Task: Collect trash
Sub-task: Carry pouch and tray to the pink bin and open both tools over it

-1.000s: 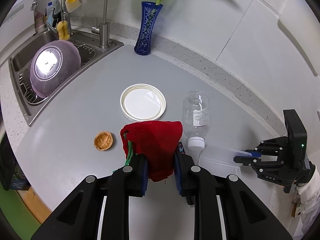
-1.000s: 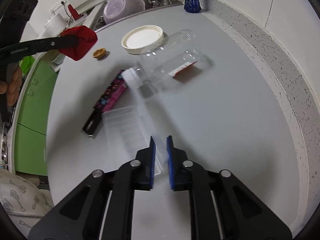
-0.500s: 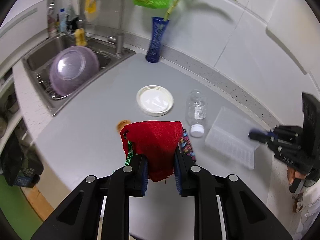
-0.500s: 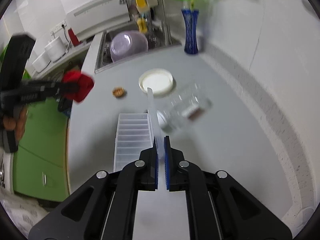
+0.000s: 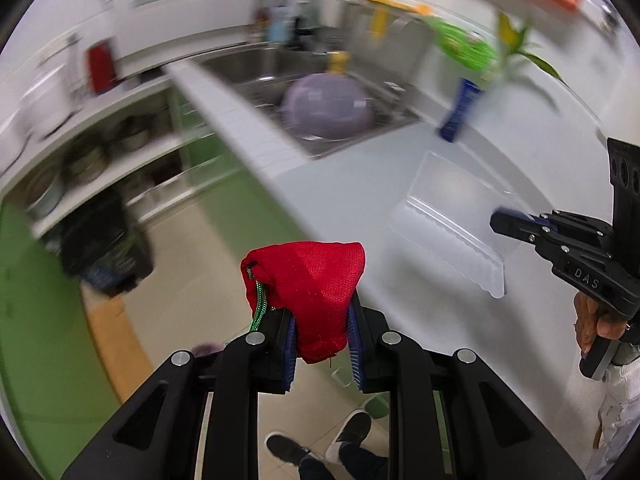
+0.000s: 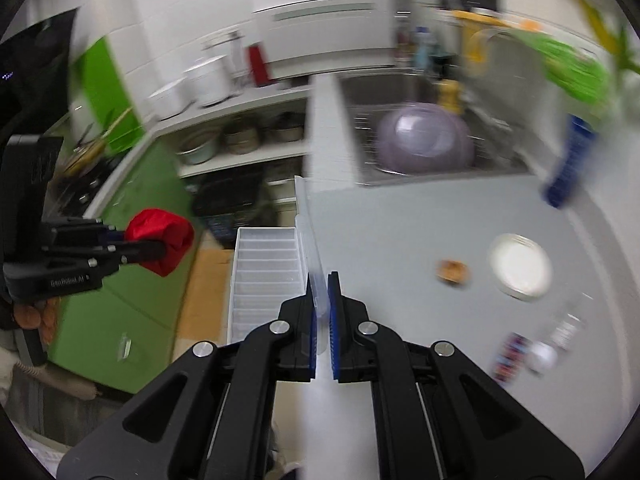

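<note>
Left gripper (image 5: pixel 322 336) is clamped on a red mesh bag (image 5: pixel 310 280), jaws pinching its lower half, bag bunched above the fingertips with a green drawstring (image 5: pixel 259 306) hanging off its left side; it's held in the air off the counter's front edge, floor and shoes below. Right gripper (image 6: pixel 319 316) is closed tight on the hinged edge of a clear plastic clamshell tray (image 6: pixel 266 276), ribbed half hanging left of the fingers, flat lid (image 6: pixel 306 224) standing up edge-on between the pads; tray is also airborne, at the counter's (image 6: pixel 400 232) front-left edge. Same tray shows in the left wrist view (image 5: pixel 452 216), with the right gripper (image 5: pixel 500 222) on its right end. On the counter, toward its right side: walnut shell (image 6: pixel 453 271), white round lid (image 6: pixel 520 267), clear bottle with white cap (image 6: pixel 554 340), a dark patterned wrapper (image 6: pixel 510 354) beside it. Purple bowl (image 6: pixel 424 140) sits in the sink, blue vase (image 6: pixel 568 164) at the counter's back edge. Both views motion-blurred.
</note>
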